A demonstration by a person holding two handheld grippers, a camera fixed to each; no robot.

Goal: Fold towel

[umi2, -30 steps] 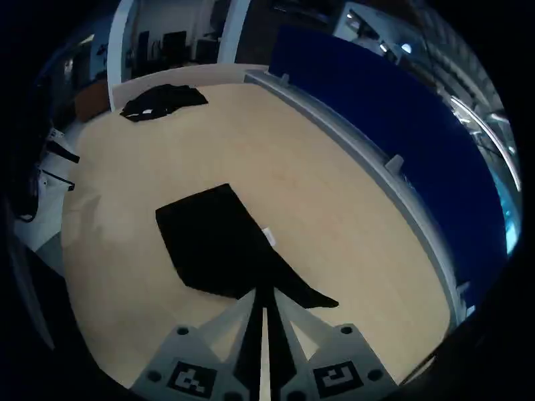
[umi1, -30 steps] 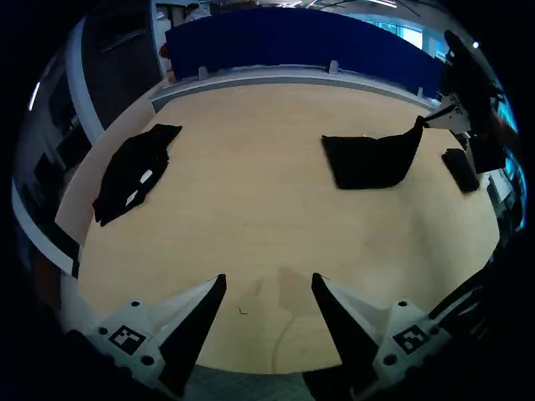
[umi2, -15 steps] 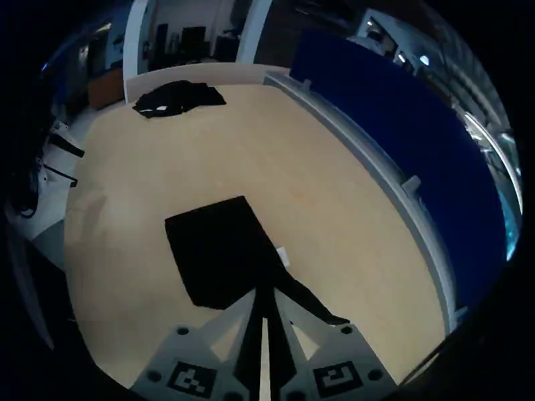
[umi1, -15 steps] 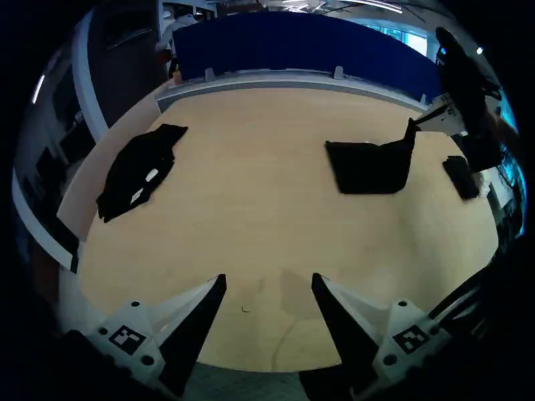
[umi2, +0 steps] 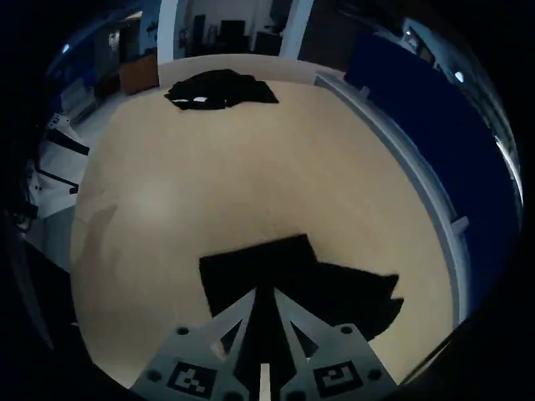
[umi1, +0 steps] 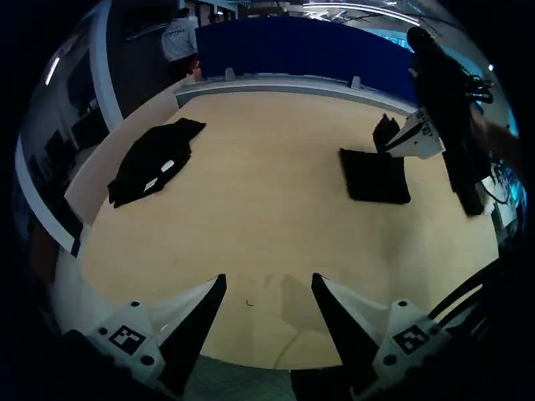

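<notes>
A black towel (umi1: 373,175) lies on the light wooden table (umi1: 267,200), far to the right in the left gripper view. One edge of it is lifted, with my right gripper (umi1: 401,137) shut on it. In the right gripper view the towel (umi2: 261,267) spreads just ahead of my right gripper (umi2: 265,292), and a raised flap (umi2: 361,294) hangs to the right. The fingers pinch black cloth. My left gripper (umi1: 267,287) stands open over the table's near edge with nothing between its fingers. It is far from the towel.
A second heap of black cloth (umi1: 155,160) lies at the table's far left, also seen as a dark heap (umi2: 217,88) at the far end. A blue partition (umi1: 301,47) runs along the back. A person in dark clothes (umi1: 441,87) stands at the right; another person (umi1: 179,40) stands beyond the table.
The right gripper has carried the towel's lifted edge across the towel, so the cloth on the table looks narrower. The left gripper stayed open and shifted its view slightly.
</notes>
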